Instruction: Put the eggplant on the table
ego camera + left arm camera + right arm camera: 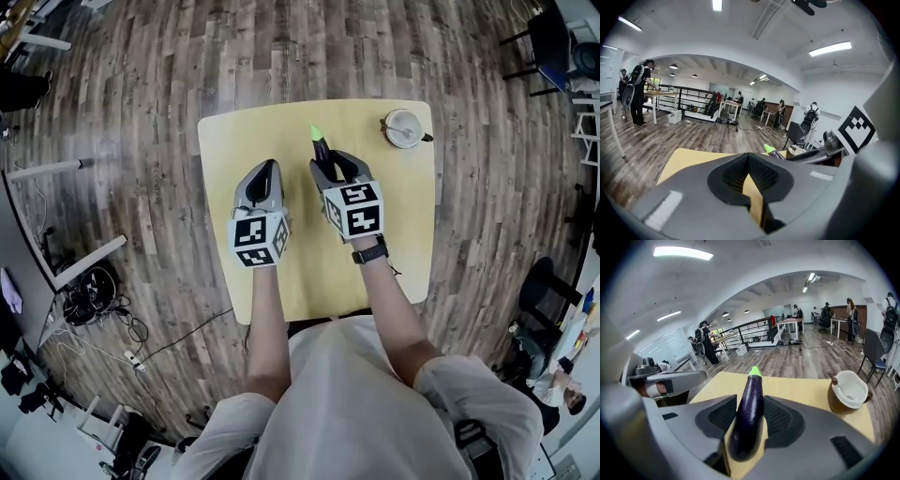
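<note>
A dark purple eggplant (pixel 749 413) with a green tip lies lengthwise between the jaws of my right gripper (pixel 750 400), which is shut on it. In the head view the eggplant (pixel 319 145) sticks out ahead of the right gripper (pixel 336 169) over the middle of the yellow table (pixel 403 234), green tip pointing away from me. Whether it touches the tabletop I cannot tell. My left gripper (pixel 270 171) hovers just to the left of it, over the table. Its jaws meet at the tips (pixel 749 157) with nothing between them.
A white-and-brown bowl (pixel 403 128) with a spoon stands at the table's far right corner, also visible as the bowl (pixel 848 390) to the right of the eggplant. Wood floor surrounds the table. Cables (pixel 89 300) lie at the left, chairs (pixel 548 37) at the right.
</note>
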A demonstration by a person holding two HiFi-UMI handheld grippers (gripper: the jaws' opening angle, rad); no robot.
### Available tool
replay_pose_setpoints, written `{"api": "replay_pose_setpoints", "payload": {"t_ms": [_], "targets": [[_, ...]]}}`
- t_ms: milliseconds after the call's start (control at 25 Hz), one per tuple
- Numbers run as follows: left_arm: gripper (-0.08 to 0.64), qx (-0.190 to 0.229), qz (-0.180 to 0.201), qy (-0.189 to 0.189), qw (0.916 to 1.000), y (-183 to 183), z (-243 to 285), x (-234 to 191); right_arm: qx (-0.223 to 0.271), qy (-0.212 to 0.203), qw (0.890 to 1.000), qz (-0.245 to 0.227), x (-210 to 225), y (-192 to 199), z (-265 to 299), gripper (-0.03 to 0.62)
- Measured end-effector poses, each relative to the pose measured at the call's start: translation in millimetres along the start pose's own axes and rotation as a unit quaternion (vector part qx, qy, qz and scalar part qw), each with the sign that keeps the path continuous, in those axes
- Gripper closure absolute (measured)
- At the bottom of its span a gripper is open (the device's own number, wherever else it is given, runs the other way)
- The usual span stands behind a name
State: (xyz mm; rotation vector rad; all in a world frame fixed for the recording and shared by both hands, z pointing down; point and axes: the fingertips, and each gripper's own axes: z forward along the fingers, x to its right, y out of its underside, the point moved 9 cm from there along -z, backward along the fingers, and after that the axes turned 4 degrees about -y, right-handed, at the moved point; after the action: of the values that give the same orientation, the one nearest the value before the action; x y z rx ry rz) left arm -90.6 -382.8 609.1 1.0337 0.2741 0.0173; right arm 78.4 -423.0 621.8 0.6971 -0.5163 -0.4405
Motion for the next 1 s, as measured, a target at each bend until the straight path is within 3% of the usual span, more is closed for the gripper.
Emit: {"api": "replay_pose_setpoints", "payload": {"t_ms": [360,880,1000], "targets": [[0.551,-0.015,-0.018,-0.007,0.9997,20,22,-9,-0.030,-0.006,0.999,-0.012,12,15,38,0.411],[0.551,-0.010,-0.029,-0.030,0.9991,24,2,-19,-0.057,-0.004,0.998,-0.017,11,32,63,0.408],[0.551,-0.021,-0.030,-0.032,0.9988,28,-7,-21,-0.073,-0.009,0.997,-0.035,6,36,64,0.368]]}}
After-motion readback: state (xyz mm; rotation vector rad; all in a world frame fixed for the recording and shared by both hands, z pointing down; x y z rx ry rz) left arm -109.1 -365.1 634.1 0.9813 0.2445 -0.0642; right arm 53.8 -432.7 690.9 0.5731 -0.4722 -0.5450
